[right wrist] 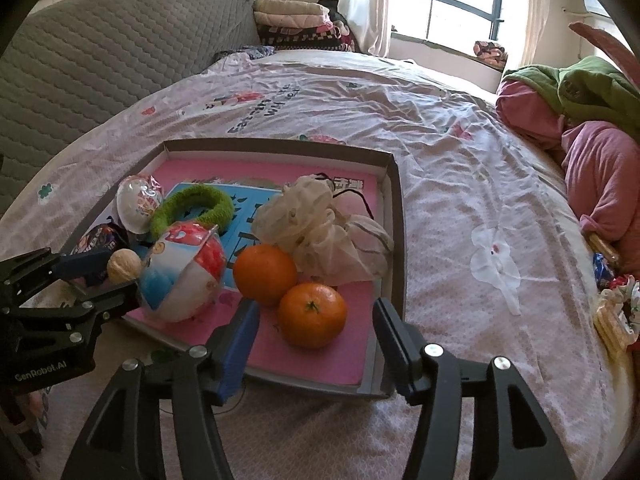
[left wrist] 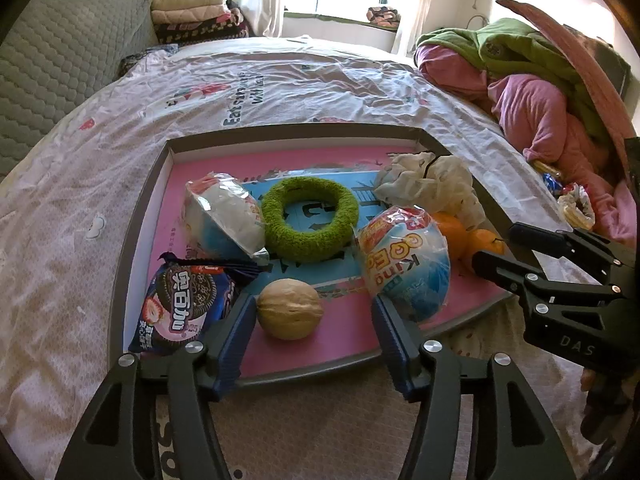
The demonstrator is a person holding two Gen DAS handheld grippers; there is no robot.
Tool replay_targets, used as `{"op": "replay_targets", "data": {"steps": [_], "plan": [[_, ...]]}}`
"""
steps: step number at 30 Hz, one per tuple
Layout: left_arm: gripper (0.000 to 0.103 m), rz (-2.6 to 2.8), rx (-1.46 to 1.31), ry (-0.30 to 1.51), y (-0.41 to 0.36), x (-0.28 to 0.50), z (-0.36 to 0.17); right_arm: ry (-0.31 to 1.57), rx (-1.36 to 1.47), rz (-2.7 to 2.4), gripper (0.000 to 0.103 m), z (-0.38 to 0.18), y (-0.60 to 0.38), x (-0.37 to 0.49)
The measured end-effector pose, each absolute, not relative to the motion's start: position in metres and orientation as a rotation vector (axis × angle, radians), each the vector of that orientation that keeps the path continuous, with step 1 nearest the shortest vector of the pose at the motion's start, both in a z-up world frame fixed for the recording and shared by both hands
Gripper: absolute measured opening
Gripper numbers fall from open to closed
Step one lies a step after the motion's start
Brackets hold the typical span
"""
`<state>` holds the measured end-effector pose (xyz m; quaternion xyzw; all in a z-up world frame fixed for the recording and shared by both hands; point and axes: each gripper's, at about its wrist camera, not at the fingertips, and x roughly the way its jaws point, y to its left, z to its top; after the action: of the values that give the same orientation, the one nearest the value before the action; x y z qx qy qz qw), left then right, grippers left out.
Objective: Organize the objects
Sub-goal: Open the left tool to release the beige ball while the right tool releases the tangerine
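A bedroom in a home is shown. A wide bed [right wrist: 440, 168] is spread with a pale printed sheet [left wrist: 280, 80], and a grey quilted headboard [right wrist: 120, 40] is set along one side. Folded blankets [left wrist: 188, 8] are stacked in the corner beside a curtained window [right wrist: 452, 0]. Pink and green clothes [left wrist: 532, 92] are piled at the bed's edge.

A big bed [right wrist: 440, 128] with a pale flowery sheet carries it all. A flat gray tray [right wrist: 394, 216] with a pink floor lies on the sheet, right in front of both claws. Far off to the right of the claws, a heap of pink and green clothes [right wrist: 592, 128] and some snack packets [right wrist: 612, 312] lie on the bed.
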<state>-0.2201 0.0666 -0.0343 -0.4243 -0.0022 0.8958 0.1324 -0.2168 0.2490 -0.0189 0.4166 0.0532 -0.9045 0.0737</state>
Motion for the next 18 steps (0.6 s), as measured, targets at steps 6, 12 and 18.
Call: {"op": "replay_targets", "data": {"steps": [6,12,18], "plan": [[0.075,2.633,-1.197,-0.027,0.063,-0.218,-0.025,0.149,1.242,-2.724,0.062,-0.017,0.249,-0.215],[0.076,2.652,-1.178,-0.041,0.058,-0.216,-0.014,0.141,1.219,-2.732,0.062,-0.011,0.247,-0.213],[0.077,2.679,-1.157,-0.049,0.053,-0.215,-0.008,0.132,1.185,-2.741,0.067,-0.005,0.246,-0.21]]}}
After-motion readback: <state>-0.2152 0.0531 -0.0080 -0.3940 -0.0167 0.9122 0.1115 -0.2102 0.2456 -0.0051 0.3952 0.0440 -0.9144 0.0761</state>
